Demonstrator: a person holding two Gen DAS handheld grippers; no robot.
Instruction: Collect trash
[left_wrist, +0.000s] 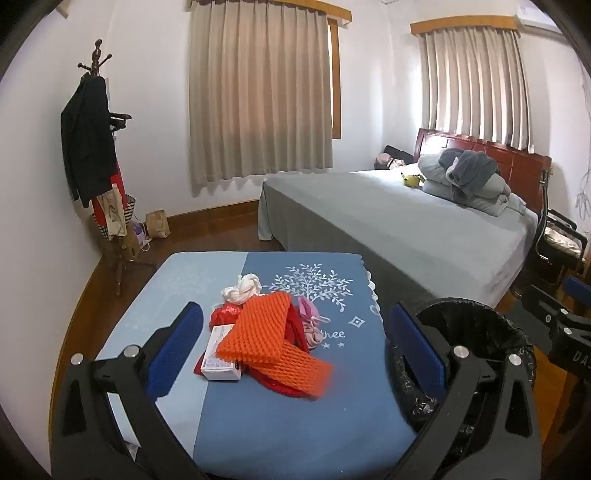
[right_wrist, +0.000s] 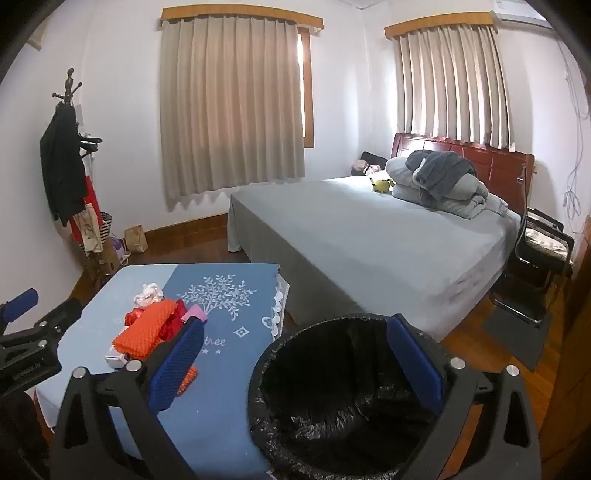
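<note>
A pile of trash lies on the blue cloth-covered table (left_wrist: 258, 424): an orange foam net (left_wrist: 266, 336), a white box (left_wrist: 221, 354), red wrapping (left_wrist: 225, 315), a white crumpled tissue (left_wrist: 242, 290) and a pink wrapper (left_wrist: 310, 321). The pile also shows in the right wrist view, with the orange foam net (right_wrist: 142, 330) on top. My left gripper (left_wrist: 291, 347) is open and empty, hovering near the pile. My right gripper (right_wrist: 295, 354) is open and empty over the black-lined trash bin (right_wrist: 343, 398), which stands at the table's right side (left_wrist: 476, 332).
A grey bed (right_wrist: 369, 236) with folded bedding stands behind the table. A coat rack (left_wrist: 92, 147) with a black jacket stands in the left corner, with bags at its foot. A black chair (right_wrist: 535, 266) stands at the right. The floor is wood.
</note>
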